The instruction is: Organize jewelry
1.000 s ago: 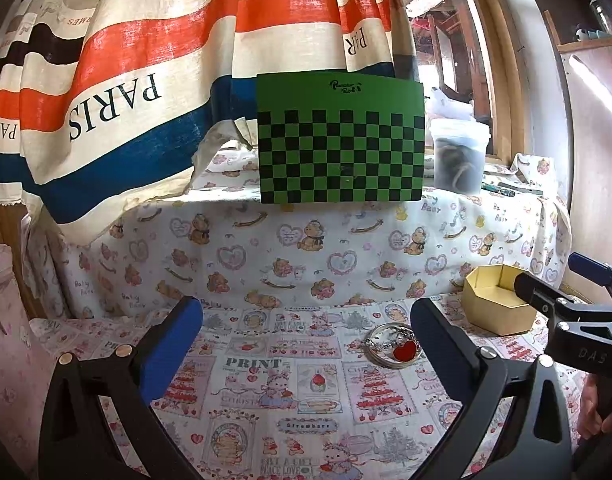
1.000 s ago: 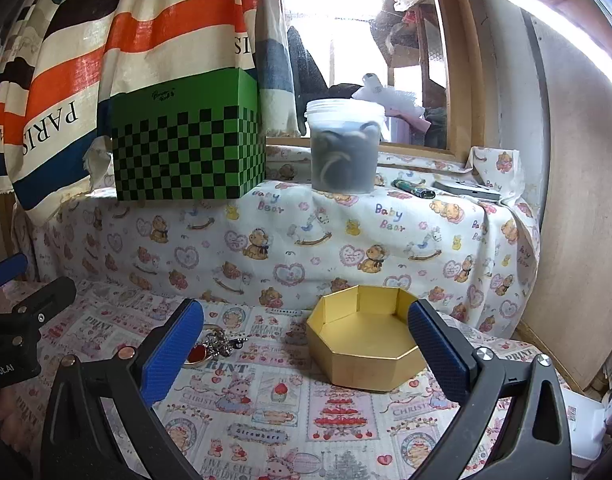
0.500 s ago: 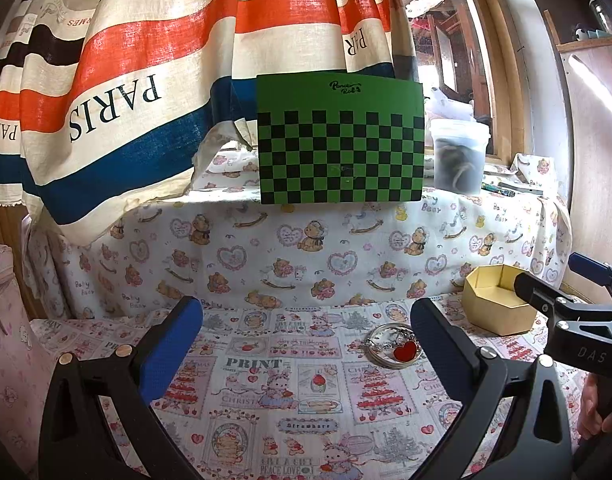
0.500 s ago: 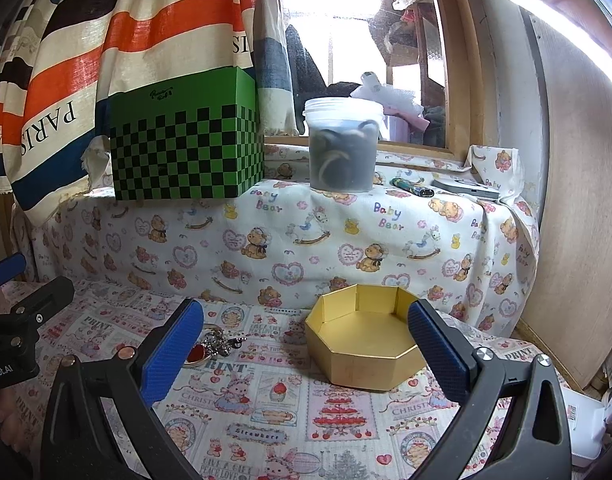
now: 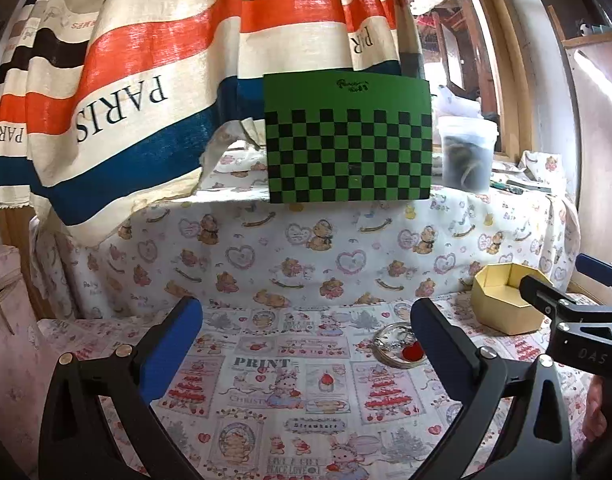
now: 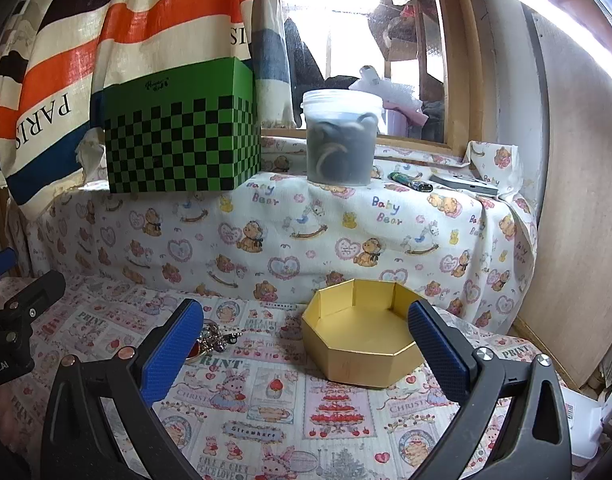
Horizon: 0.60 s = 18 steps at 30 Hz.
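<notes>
Jewelry (image 5: 400, 346) beside gold box (image 6: 362, 344), both grippers agape

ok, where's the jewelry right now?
The jewelry lies on the printed cloth, left of the empty gold box. In the left wrist view it sits by the right fingertip; in the right wrist view, beside the left fingertip.

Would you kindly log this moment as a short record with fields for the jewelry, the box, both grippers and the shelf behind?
jewelry: silver bangles with red heart charm, on the printed cloth, left of the box
box: gold hexagonal box, open, nothing visible inside
left gripper: open, holding nothing
right gripper: open, holding nothing
shelf: green checkered box, lidded plastic tub
</notes>
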Available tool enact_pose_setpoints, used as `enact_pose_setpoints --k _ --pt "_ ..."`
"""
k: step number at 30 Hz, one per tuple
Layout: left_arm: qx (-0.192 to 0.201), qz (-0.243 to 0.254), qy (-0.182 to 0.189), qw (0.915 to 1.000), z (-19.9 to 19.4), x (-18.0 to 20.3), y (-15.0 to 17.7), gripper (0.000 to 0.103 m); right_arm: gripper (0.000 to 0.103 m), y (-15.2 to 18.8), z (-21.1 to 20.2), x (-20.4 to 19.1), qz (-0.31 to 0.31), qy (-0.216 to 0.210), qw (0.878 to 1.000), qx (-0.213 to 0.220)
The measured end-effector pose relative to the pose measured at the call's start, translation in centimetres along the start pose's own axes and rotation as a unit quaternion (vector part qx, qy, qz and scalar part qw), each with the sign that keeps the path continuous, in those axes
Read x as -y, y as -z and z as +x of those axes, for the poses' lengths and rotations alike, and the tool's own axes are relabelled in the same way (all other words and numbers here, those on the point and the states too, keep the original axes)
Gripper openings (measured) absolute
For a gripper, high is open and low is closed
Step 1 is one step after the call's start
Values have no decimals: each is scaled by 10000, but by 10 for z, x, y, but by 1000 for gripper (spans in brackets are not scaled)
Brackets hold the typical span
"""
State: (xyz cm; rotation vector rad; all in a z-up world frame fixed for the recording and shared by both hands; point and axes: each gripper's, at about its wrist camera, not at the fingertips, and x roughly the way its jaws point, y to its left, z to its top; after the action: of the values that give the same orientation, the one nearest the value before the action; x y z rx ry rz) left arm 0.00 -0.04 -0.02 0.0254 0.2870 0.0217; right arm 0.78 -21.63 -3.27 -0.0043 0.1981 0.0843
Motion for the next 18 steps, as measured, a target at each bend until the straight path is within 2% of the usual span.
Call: enact_pose_setpoints --k 7,12,16,18 --pt "-375 -256 180 9988 7 -9 0 103 103 0 -3 -1 37 105 9999 77" --pt "-54 -269 13 9996 -4 -9 1 103 103 0 -8 -3 -40 -58 9998 206" --pt "-19 -135 104 9999 -7 -4 -1 103 103 0 -15 -5 -70 179 9992 342" --pt "-16 -120 109 9999 -8 -4 -1 103 103 0 -15 -4 -42 109 9994 335"
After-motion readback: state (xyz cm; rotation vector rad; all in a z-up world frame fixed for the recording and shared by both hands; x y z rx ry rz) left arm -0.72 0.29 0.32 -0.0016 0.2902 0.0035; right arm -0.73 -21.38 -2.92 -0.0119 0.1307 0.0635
